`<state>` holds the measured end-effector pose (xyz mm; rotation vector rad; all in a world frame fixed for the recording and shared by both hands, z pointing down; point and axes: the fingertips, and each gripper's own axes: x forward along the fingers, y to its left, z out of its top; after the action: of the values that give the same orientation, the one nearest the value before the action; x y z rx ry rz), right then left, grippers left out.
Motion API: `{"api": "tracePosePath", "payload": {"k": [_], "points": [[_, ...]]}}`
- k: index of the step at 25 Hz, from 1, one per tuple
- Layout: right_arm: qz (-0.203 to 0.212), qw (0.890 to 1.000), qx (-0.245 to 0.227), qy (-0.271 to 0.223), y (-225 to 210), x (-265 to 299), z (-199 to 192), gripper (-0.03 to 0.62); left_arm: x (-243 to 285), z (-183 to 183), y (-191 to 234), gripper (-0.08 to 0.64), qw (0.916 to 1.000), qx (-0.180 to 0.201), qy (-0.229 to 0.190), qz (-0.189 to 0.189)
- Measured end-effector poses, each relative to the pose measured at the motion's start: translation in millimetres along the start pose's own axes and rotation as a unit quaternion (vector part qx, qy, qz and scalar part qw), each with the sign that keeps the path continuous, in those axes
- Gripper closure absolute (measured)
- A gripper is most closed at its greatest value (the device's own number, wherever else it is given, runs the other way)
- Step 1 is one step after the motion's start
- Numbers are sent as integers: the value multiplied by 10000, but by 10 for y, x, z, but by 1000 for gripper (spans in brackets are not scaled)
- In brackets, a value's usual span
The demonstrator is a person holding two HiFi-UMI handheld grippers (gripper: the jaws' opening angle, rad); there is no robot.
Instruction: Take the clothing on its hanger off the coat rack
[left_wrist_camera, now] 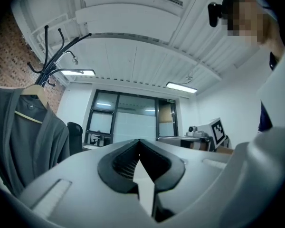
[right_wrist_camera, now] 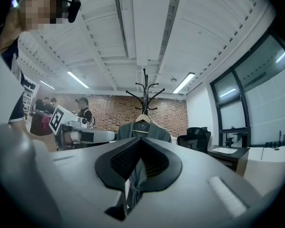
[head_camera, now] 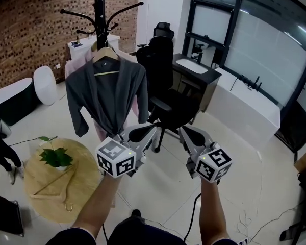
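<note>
Room: brick-walled office.
Coat rack [head_camera: 101, 14]: grey robe [head_camera: 109, 93] on wooden hanger [head_camera: 106, 52] hangs from it.
Left gripper [left_wrist_camera: 139, 140], right gripper [right_wrist_camera: 138, 139]: short of the coat rack, jaws pressed together, empty.

Showing no legible word, brand name or number anywhere in the room. Carrying only black-and-white square marker patterns, not letters, on the left cube [head_camera: 116, 158] of the left gripper [head_camera: 140, 132] and on the right cube [head_camera: 214, 163] of the right gripper [head_camera: 195, 135]. Repeating the same kind of coded squares, again without lettering, where each cube is appearing in the other gripper's view. Hanging over the glazed doorway in the left gripper view, a small dark sign plate [left_wrist_camera: 170, 100], appearing too small and too blurred for reading.
</note>
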<state>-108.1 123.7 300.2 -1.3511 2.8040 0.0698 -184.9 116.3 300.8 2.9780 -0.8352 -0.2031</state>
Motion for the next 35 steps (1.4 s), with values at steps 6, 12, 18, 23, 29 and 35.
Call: {"api": "tracePosePath", "payload": {"k": [6, 12, 18, 23, 29, 35], "points": [[133, 9998, 121, -34, -211, 637, -30, 591, 100, 85, 659, 554, 9998, 29, -8, 219], [411, 9990, 115, -97, -358, 1214, -27, 591, 105, 110, 1227, 554, 9981, 164, 50, 592], [953, 9951, 106, -245, -550, 1818, -8, 591, 214, 112, 1743, 554, 9936, 247, 37, 1104], [1558, 9874, 65, -253, -748, 2246, -39, 591, 432, 100, 2091, 554, 9868, 291, 14, 1591], [2364, 9712, -10, -308, -1004, 2631, 17, 591, 651, 143, 2392, 554, 9715, 370, -26, 2342], [2875, 9548, -508, -554, -1120, 2843, 141, 591, 759, 236, 2508, 554, 9523, 598, 41, 2993]]}}
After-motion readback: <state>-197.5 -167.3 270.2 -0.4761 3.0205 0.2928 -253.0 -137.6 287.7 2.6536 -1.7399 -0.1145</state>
